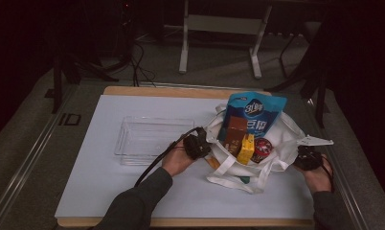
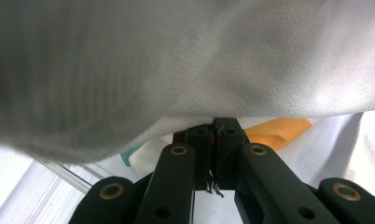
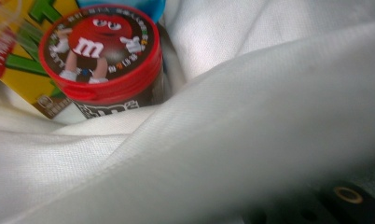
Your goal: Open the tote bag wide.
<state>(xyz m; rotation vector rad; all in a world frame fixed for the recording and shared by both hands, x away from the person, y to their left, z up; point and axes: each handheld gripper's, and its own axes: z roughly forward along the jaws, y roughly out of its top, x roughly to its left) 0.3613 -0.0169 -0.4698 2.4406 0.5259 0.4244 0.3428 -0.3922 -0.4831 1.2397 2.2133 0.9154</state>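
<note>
The white tote bag (image 1: 277,143) is soft, limp cloth, weighted by snacks. Left gripper (image 1: 200,145) and right gripper (image 1: 303,155) each clamp its rim; grip hems.

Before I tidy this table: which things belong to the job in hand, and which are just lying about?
In the job:
- white bag, pinched at its rim by left gripper and right gripper
- blue pouch, brown packet, yellow box, candy tub inside it

Lying about:
- clear tray
</note>
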